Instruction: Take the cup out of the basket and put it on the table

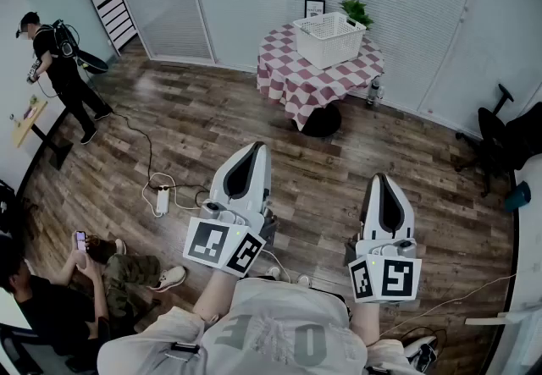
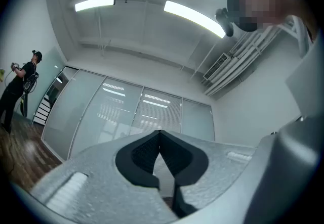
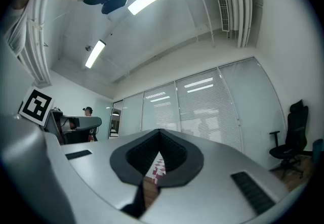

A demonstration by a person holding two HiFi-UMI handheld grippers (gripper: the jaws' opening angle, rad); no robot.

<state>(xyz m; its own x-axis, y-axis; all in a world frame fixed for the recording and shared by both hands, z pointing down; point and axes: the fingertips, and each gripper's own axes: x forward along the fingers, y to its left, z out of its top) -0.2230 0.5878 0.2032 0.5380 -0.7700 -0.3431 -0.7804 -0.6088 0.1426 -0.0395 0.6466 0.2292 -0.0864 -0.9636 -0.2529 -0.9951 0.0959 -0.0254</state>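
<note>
A white slatted basket (image 1: 329,38) stands on a round table with a red-and-white checked cloth (image 1: 292,77) at the far side of the room. The cup is not visible; the basket's inside is hidden from here. My left gripper (image 1: 257,147) and right gripper (image 1: 383,179) are held close to my body, well short of the table, both pointing toward it. Both are shut with nothing between the jaws. In the left gripper view the closed left gripper (image 2: 161,133) points up at blinds and ceiling. A sliver of checked cloth (image 3: 158,166) shows through the closed right gripper (image 3: 160,132).
Wooden floor lies between me and the table. A power strip with cables (image 1: 162,200) lies on the floor at left. One person (image 1: 59,68) stands at far left, another (image 1: 51,297) sits at lower left. A black office chair (image 1: 491,136) is at right. A plant (image 1: 356,11) stands behind the basket.
</note>
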